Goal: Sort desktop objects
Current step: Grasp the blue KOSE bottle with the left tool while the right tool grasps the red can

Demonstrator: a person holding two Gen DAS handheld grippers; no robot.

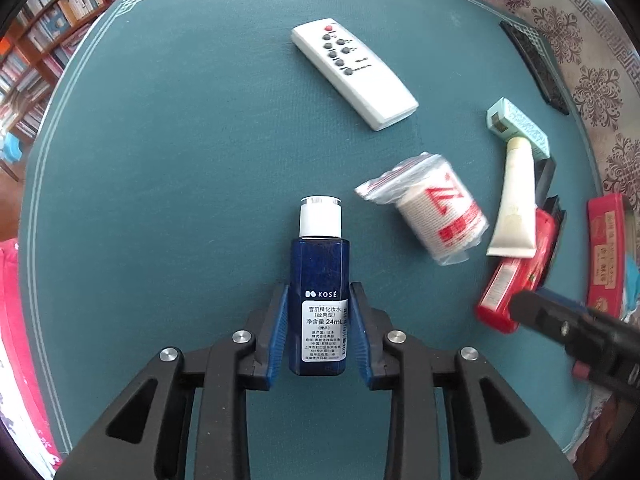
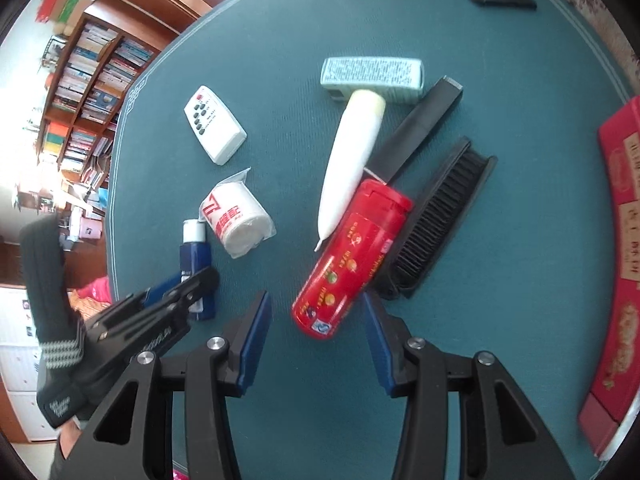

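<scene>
1. The left gripper (image 1: 319, 322) has its jaws clenched on the blue bottle (image 1: 319, 276), pads flat on both sides of the lower body; the bottle's long axis runs straight out along the fingers, white cap away, over the table (image 1: 180, 160).
2. The right gripper (image 2: 318, 320) hangs with jaws released and empty; the red can's (image 2: 352, 264) base sits just between the tips, its axis slanting away to the right.
3. The right hand is nearer the can.
4. Further out lie a roll (image 2: 238, 220), tube (image 2: 352, 160), brush (image 2: 440, 220) and remote (image 2: 215, 123).
</scene>
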